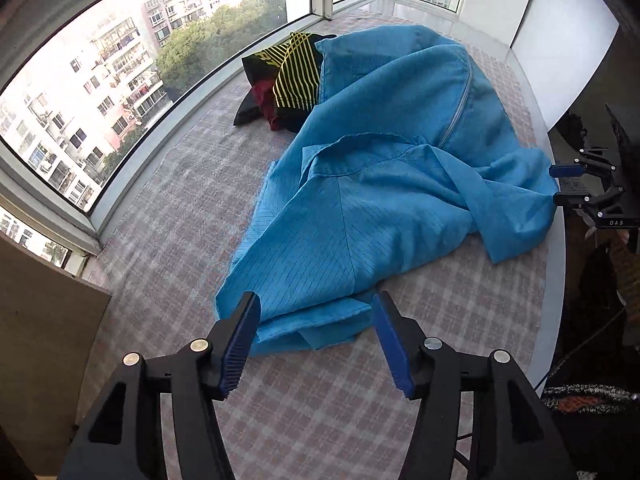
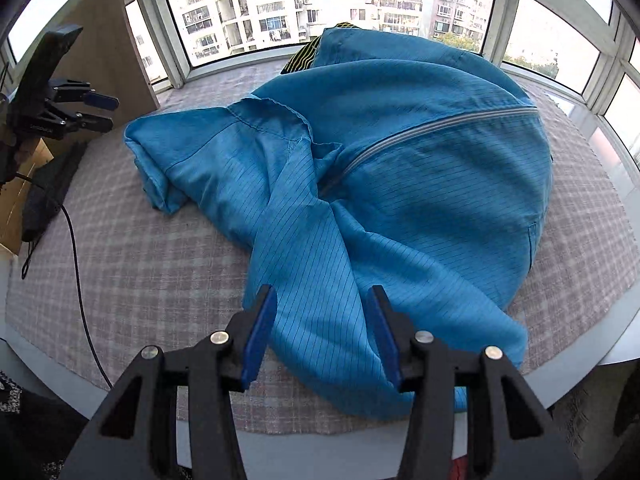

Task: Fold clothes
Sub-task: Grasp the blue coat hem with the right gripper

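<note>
Both grippers (image 1: 316, 340) (image 2: 322, 332) gape over checked tablecloth (image 1: 168, 216) beside bay windows (image 1: 120, 60).

Sunlit bay windows (image 2: 332, 8), checked tablecloth (image 2: 132, 264)

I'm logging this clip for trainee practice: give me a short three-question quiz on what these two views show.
1. True or false: the left gripper has its fingers closed on the blue garment.
2. What lies beside the blue garment, nearest the window? A) a white towel B) dark clothes with yellow stripes C) a pair of shoes
3. Fill in: the grey strip across the garment in the right wrist view is a ____.

Key: 1 false, both the left and the right gripper are open; 2 B; 3 zipper.
</note>
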Demonstrator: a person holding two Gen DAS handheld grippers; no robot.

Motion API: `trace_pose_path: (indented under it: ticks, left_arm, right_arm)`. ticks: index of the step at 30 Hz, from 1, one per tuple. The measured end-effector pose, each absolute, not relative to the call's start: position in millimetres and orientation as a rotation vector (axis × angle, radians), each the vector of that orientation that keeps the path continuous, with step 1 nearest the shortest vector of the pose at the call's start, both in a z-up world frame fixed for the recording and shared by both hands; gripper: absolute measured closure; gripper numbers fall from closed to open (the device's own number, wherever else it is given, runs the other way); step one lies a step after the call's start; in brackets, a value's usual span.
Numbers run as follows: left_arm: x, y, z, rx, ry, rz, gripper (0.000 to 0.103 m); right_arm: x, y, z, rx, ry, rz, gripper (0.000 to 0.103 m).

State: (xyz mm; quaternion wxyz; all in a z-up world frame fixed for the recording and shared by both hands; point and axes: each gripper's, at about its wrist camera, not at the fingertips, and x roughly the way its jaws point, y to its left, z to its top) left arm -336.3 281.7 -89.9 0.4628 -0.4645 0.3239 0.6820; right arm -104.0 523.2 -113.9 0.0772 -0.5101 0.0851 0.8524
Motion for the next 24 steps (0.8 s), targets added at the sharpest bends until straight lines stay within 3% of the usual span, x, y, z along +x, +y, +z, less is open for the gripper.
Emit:
trace_pose_path:
  ticks: [11,13,15,19,24]
  left_arm:
    - [-409,329,-195,-1.304,0.933,1.384,0.046]
    - [-406,328,-207,-1.313,0.924,1.363,0.059]
    - [-401,325,-210,-1.309,0.885,1.353,0.103]
    - [-392,312,-198,-1.289,0.780,1.350,0.103]
    - [-386,300,-191,-1.274,0.740,1.354,0.103]
  right_arm:
    - [-177,533,-140,-1.612,0.315,2.472,0.055]
    - [-191,533,-147,-1.636,0.288,2.451,0.055]
    - [-202,533,-153,-1.662,0.300,2.443,0.055]
    - [-221,526,-162,-1.716,0.315,2.450,0.055]
    - [-241,512,-184,-1.808,0.191,2.399,0.053]
